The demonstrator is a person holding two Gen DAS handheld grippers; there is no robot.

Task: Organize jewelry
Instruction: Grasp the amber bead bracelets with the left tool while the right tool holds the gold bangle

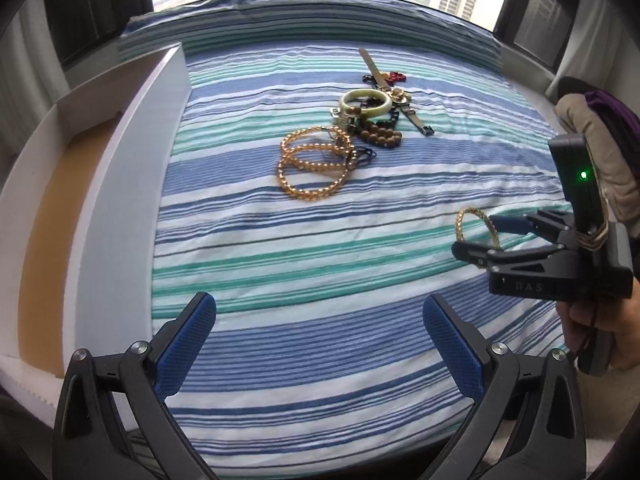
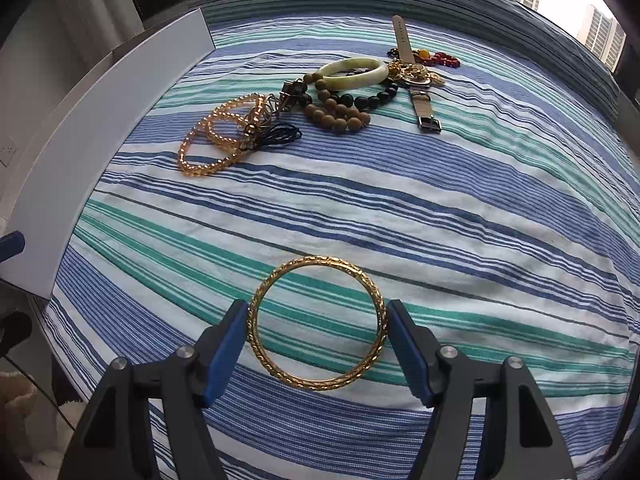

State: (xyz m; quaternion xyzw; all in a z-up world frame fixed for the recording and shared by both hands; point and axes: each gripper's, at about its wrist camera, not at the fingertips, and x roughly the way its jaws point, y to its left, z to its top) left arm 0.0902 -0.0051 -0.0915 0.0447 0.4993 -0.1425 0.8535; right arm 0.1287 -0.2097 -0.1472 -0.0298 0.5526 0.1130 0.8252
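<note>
Right gripper (image 2: 316, 344) closed across the diameter of a gold bangle (image 2: 317, 322), each blue pad bearing on the outside of the ring at opposite sides. Held this way the hoop stands clear ahead of the fingers, raised off the striped bedsheet (image 2: 460, 216) in the left wrist view, so it can probably be carried without snagging cloth.

Left gripper (image 1: 320, 344) wide open and empty, low over the near part of the bed, with the right gripper off to its right.

Ahead of both grippers, well apart from the bangle, lies the unsorted cluster: amber bead bracelets (image 2: 212, 140), a pale jade bangle (image 2: 354, 72), brown wooden beads (image 2: 336, 114), dark beads, a strap watch (image 2: 416, 76) and red beads (image 2: 444, 58), several touching or overlapping.

To the left of the grippers runs the white wall of a tray (image 1: 132, 168) with a tan floor and a divider; judged the likely destination. Open sheet lies between bangle and tray, so a leftward carry looks unobstructed, though the tray wall must be cleared from above.
</note>
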